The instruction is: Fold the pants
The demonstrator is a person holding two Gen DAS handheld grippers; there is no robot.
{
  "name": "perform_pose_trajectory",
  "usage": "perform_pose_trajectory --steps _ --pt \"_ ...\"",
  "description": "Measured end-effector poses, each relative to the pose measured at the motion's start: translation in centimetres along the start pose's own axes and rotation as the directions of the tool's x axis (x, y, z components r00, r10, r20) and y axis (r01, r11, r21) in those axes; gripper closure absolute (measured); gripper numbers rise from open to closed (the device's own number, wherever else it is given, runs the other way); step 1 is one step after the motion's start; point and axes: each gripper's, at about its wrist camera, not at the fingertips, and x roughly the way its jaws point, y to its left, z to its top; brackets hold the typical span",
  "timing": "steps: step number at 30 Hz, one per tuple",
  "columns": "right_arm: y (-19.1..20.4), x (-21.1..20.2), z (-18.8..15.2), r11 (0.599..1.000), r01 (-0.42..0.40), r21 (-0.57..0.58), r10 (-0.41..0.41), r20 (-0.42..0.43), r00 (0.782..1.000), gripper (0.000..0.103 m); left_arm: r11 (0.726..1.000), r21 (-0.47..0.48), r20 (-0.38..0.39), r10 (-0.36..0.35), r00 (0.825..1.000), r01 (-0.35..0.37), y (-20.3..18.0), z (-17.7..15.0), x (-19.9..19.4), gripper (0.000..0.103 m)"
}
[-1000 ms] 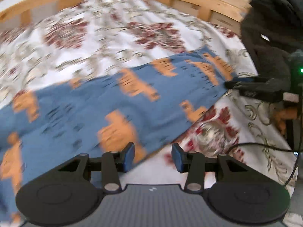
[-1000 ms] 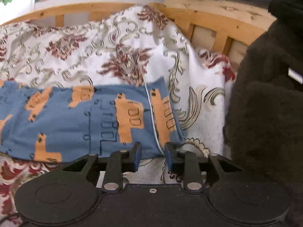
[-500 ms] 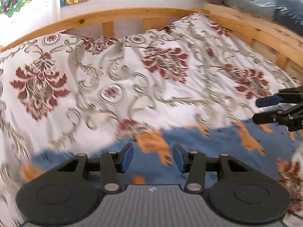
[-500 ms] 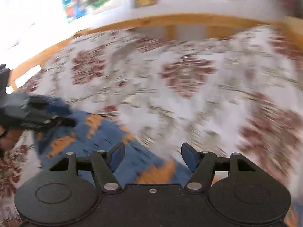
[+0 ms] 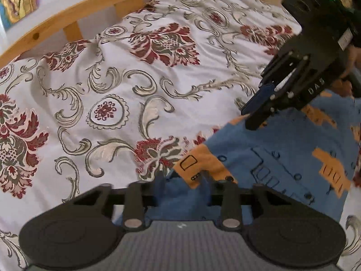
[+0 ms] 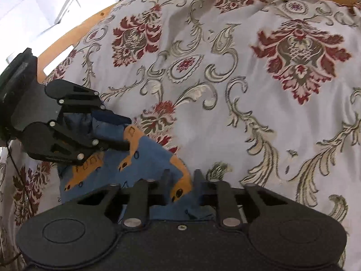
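Observation:
The blue pants (image 5: 270,158) with orange truck prints lie bunched on the bed. In the left wrist view my left gripper (image 5: 183,180) is at the bottom, its jaws closing on a raised fold of the pants. My right gripper (image 5: 255,115) comes in from the upper right, pinching the pants' far edge. The right wrist view shows my right gripper (image 6: 182,180) with its jaws closing to a narrow gap on an orange-printed fold of the pants (image 6: 146,158). My left gripper (image 6: 126,133) is close on the left, with blue cloth filling its jaws.
A white bedspread (image 5: 135,90) with red and beige floral scrolls covers the bed. The wooden bed frame (image 5: 74,15) curves along the far side, with a white wall and a colourful picture (image 5: 18,6) behind. A hand (image 5: 347,67) holds the right gripper.
Both views have swung from the spread-out pants to look across the bed. The two grippers have come close together at one end of the pants. Both jaws have narrowed onto cloth.

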Motion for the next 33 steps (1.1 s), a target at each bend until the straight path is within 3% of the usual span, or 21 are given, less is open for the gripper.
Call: perform_pose_trajectory --steps 2,7,10,15,17,18,21,25,29,33 --pt "0.5 -0.3 -0.4 0.999 0.005 -0.032 -0.005 0.015 1.0 0.097 1.0 0.003 0.02 0.002 1.0 -0.002 -0.2 -0.5 -0.3 0.084" --pt "3.1 -1.5 -1.7 0.989 -0.005 -0.149 0.011 0.035 0.999 0.099 1.0 0.001 0.034 -0.025 0.999 0.025 -0.1 -1.1 -1.4 0.09" --pt "4.7 -2.0 -2.8 0.975 0.001 -0.222 0.008 0.04 0.999 0.099 0.998 0.009 0.05 -0.062 0.997 0.061 0.1 -1.3 -2.1 0.087" --pt "6.1 -1.8 -4.6 0.958 -0.036 -0.285 0.037 -0.001 0.999 0.099 0.991 -0.014 0.141 -0.132 0.981 0.135 0.8 -0.8 -4.0 0.07" --pt "6.2 -1.6 -5.2 0.953 -0.048 -0.3 0.045 -0.017 0.999 0.099 0.989 0.018 0.149 -0.147 0.978 0.146 0.2 -0.5 -4.0 0.056" --pt "6.2 -1.5 -5.3 0.953 -0.052 -0.299 0.047 -0.022 0.999 0.099 0.989 0.055 0.138 -0.143 0.98 0.137 -0.4 -0.4 -3.7 0.055" --pt "5.9 -1.1 -5.3 0.955 -0.058 -0.292 0.051 -0.031 0.998 0.099 0.983 0.142 0.099 -0.129 0.987 0.114 -1.9 -0.7 -2.5 0.055" --pt "5.5 -0.9 -5.3 0.954 -0.081 -0.29 0.068 -0.053 0.996 0.098 0.981 0.168 0.078 -0.116 0.99 0.102 -3.0 -1.7 -1.7 0.057" --pt "4.9 -1.3 -4.6 0.959 -0.109 -0.262 0.093 -0.073 0.993 0.091 0.983 0.158 0.062 -0.1 0.993 0.089 -3.3 -2.6 -1.2 0.068" --pt "3.6 -2.6 -2.0 0.977 -0.119 -0.178 0.115 -0.032 0.993 0.084 0.983 0.171 0.08 -0.086 0.993 0.071 -3.6 -3.2 -1.3 0.069"
